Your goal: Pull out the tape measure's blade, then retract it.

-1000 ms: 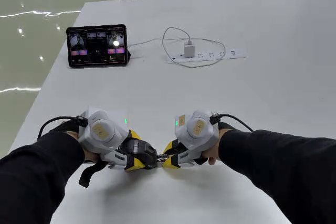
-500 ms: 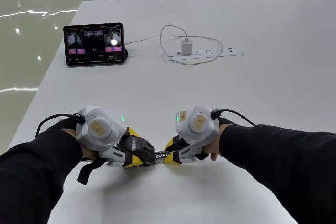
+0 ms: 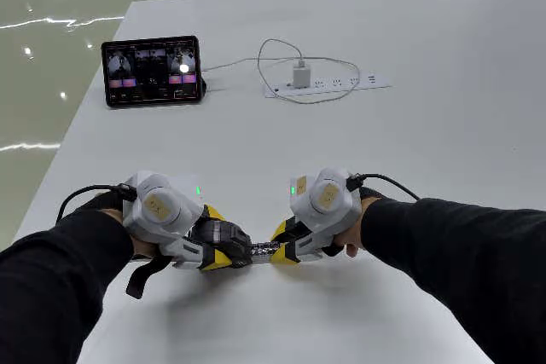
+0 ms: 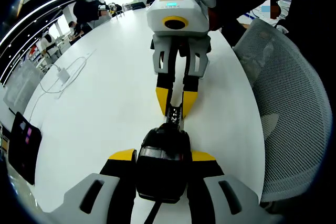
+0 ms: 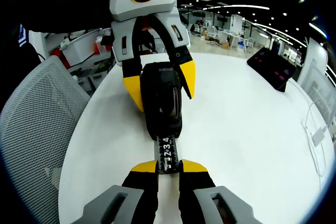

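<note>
Early stage: left claw [image 4: 163, 156] clamps the tape measure [image 4: 163, 174], right claw [image 5: 168, 167] pinches the blade [image 5: 166, 151] tip; a short length is out, most pulling and all retracting seem left.

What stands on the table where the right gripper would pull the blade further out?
Nothing visible. The right gripper is shut on the blade, and the table beside it is bare; the tablet and power strip lie far behind.
</note>
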Demonstrator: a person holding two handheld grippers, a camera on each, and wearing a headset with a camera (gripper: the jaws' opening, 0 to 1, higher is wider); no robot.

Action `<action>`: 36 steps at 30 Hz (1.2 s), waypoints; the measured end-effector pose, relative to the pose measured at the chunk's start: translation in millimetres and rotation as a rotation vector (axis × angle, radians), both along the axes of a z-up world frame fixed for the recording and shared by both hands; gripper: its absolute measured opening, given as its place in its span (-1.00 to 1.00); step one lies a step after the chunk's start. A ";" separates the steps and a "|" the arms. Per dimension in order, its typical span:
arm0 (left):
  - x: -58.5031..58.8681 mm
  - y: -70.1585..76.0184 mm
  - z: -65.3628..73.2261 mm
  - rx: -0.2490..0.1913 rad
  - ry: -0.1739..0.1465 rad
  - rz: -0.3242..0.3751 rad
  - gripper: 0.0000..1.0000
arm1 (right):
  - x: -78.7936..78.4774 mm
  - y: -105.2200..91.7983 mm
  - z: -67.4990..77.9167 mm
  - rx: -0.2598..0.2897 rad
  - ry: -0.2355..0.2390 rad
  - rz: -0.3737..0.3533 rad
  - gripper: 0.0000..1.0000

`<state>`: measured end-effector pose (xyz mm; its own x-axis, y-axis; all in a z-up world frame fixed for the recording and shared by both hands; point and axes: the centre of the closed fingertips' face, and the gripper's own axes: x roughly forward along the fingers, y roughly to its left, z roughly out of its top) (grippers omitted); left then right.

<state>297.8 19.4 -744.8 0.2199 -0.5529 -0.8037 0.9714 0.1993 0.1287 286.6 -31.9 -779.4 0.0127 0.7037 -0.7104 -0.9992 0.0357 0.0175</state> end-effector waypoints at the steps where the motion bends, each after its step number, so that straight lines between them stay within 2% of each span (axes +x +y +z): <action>1: 0.0 -0.1 0.0 0.000 0.000 0.000 -0.37 | -0.1 -0.7 0.1 -0.001 0.000 0.000 -0.79; 36: -1.0 -1.2 -0.3 0.003 -0.010 0.003 -0.37 | -0.2 -23.2 -0.7 -0.019 0.000 -0.010 -0.79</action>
<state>296.8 18.2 -745.1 0.2298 -0.5498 -0.8030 0.9695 0.2019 0.1392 286.3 -55.1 -780.0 0.0197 0.6898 -0.7237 -0.9988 0.0463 0.0169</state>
